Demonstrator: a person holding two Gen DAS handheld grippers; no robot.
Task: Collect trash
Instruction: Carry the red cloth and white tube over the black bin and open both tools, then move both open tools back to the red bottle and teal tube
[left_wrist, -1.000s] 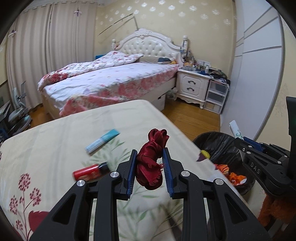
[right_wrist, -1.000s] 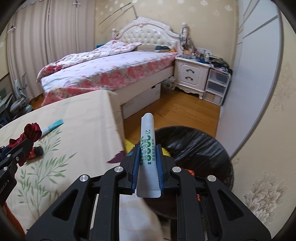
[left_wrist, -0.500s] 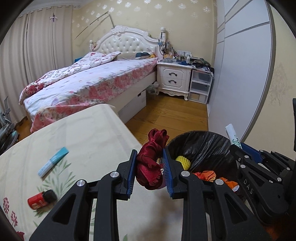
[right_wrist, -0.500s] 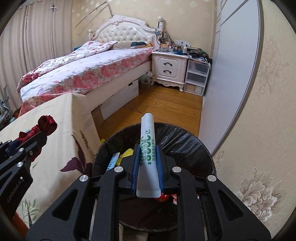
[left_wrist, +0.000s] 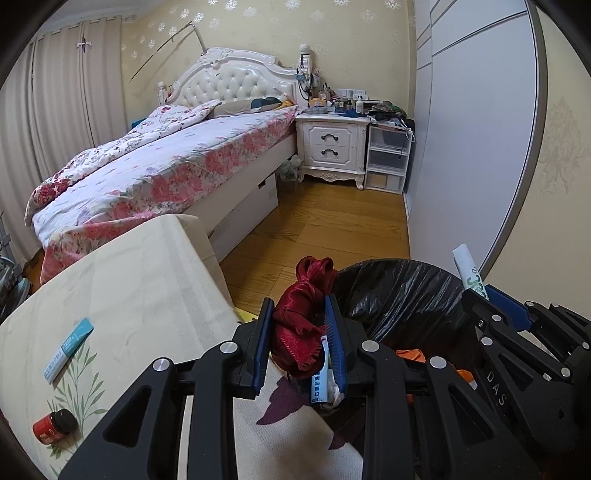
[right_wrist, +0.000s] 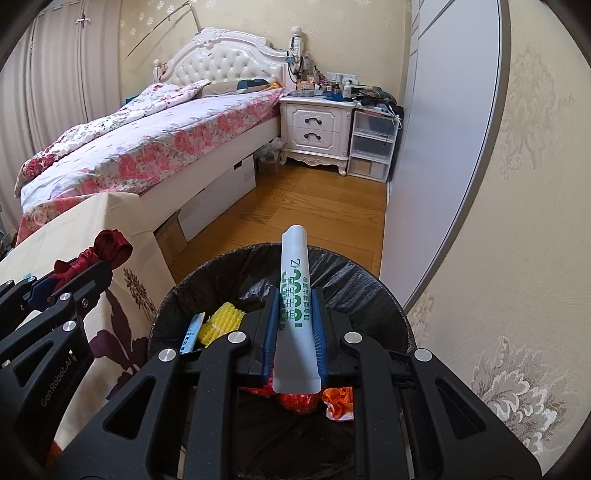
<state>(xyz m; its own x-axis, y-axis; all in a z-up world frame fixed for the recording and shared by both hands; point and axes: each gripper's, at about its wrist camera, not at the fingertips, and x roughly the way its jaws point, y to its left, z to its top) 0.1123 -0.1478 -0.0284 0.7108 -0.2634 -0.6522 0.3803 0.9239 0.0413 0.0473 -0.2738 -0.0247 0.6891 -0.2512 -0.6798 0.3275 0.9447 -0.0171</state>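
Note:
My left gripper (left_wrist: 300, 334) is shut on a crumpled red cloth (left_wrist: 303, 306) and holds it at the near-left rim of the black-lined trash bin (left_wrist: 399, 291). My right gripper (right_wrist: 295, 328) is shut on a white stick packet with green print (right_wrist: 295, 295), held over the open bin (right_wrist: 343, 273). The bin holds a yellow foam net (right_wrist: 221, 323), orange wrappers (right_wrist: 338, 400) and a small blue-white packet (right_wrist: 192, 332). The left gripper and red cloth show at the left of the right wrist view (right_wrist: 110, 249); the packet shows in the left wrist view (left_wrist: 469, 269).
A cloth-covered table (left_wrist: 140, 288) stands left of the bin, with a blue-white tube (left_wrist: 68, 349) and a small red bottle (left_wrist: 53, 428) on it. A bed (left_wrist: 166, 166), a white nightstand (left_wrist: 332, 146) and a wardrobe wall (left_wrist: 472, 129) lie beyond, with wooden floor (left_wrist: 325, 221) between.
Both grippers have moved right, away from the table and over to the bin. The red cloth and the packet stay gripped. The bin's contents have come into view.

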